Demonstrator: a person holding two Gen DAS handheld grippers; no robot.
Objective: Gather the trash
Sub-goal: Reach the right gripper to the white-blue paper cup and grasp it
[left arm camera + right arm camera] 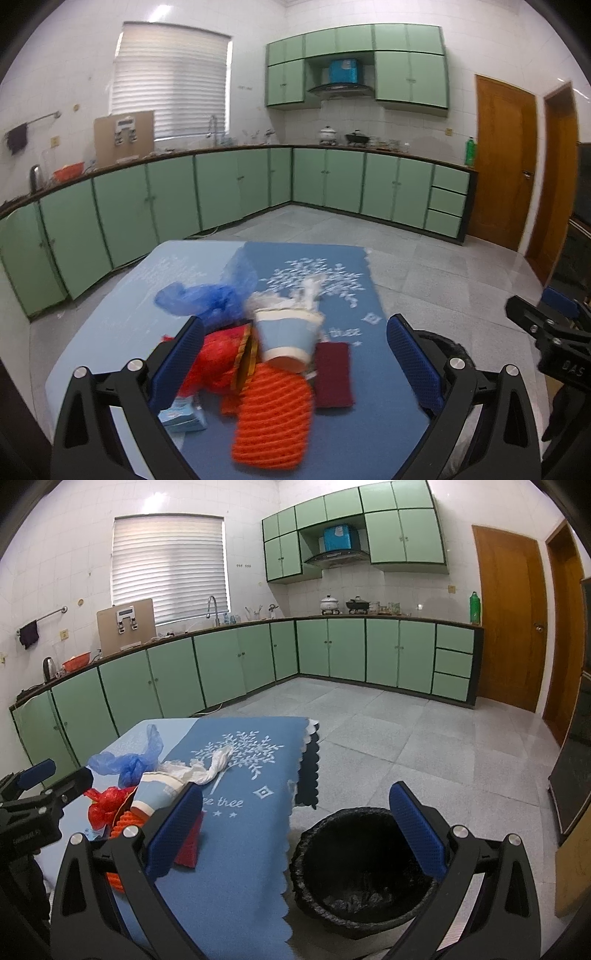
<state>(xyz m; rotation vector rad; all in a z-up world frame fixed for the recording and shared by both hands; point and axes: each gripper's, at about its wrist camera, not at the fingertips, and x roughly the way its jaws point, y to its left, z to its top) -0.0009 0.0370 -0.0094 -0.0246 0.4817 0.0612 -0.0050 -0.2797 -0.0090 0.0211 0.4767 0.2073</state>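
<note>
Tablecloth (236, 849) – matt blue woven cloth, scalloped edge, white printed tree. Paper cup (286, 341): smooth, pale blue with white rim. Blue bag (207, 299) – thin, crinkled, translucent plastic. Orange net (275, 417): coarse ribbed mesh. Maroon cloth (332, 373) matt, fuzzy. Bin liner (354, 864): glossy black wrinkled plastic. Gripper pads (415, 830) – blue, finely textured rubber; frames matt black plastic with bright metal screws.

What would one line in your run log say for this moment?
left gripper: open, above trash pile | right gripper: open, empty, near bin | paper cup: on table | bin: beside table
</note>
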